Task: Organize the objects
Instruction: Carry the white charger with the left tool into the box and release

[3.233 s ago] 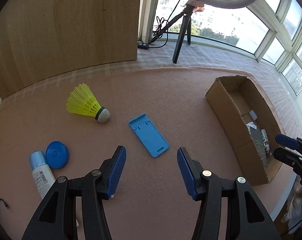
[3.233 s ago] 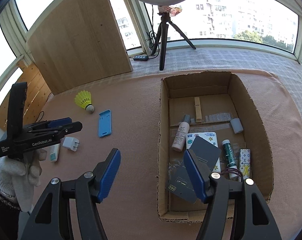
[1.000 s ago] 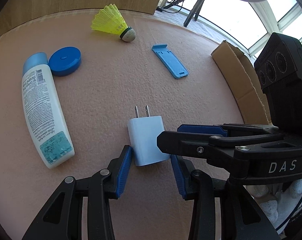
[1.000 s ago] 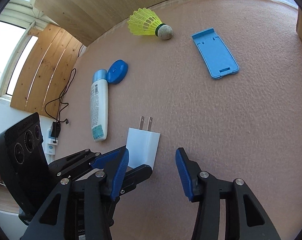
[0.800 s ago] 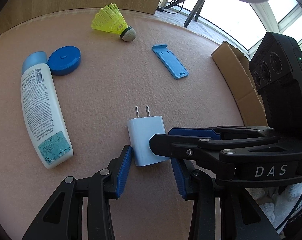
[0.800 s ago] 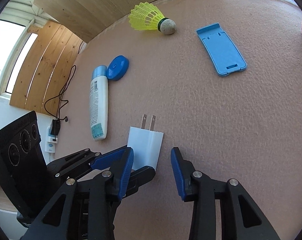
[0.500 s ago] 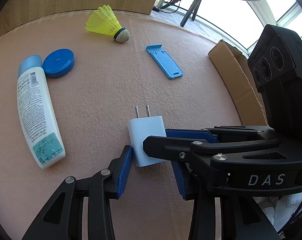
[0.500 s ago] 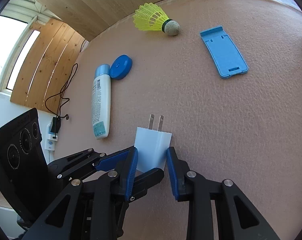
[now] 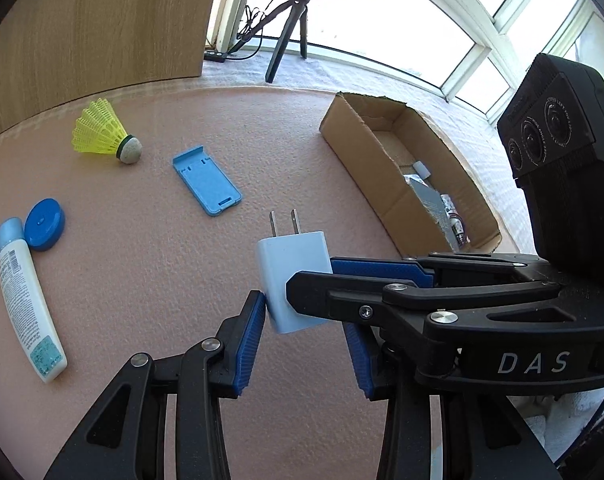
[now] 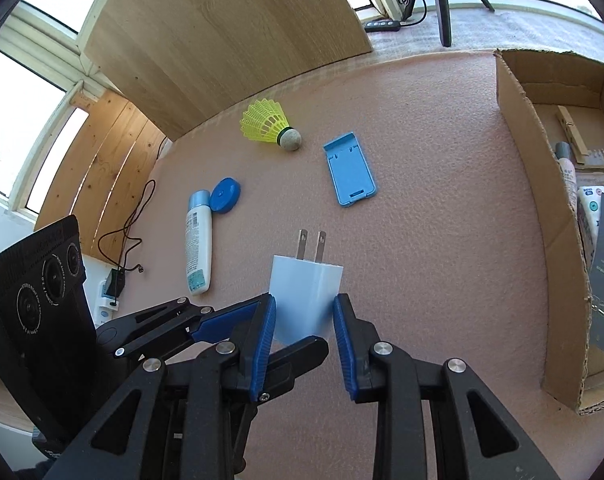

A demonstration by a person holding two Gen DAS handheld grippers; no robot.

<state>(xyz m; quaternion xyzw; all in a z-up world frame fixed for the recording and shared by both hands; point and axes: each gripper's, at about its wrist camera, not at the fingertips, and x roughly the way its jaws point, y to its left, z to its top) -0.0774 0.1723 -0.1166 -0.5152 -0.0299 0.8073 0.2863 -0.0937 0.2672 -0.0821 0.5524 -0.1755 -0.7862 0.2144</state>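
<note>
Left wrist view: left gripper [image 9: 302, 320] partly closed on the charger [image 9: 292, 280], held above the mat [image 9: 142, 280], left of the box [image 9: 386, 172].

Right wrist view: right gripper [image 10: 304, 316] likewise clamps the charger [image 10: 304, 292], prongs forward.

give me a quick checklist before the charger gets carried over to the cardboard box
1. Right gripper pads on both sides of the white charger, jaws just closed: ok.
2. Left gripper also at the charger: left pad touches, right pad hidden: cannot tell.
3. Charger off the pink mat: ok.
4. Prongs pointing away from both grippers: ok.
5. Open space in the cardboard box: ok, far end looks bare.
6. Blue phone stand out of the way: ok.
</note>
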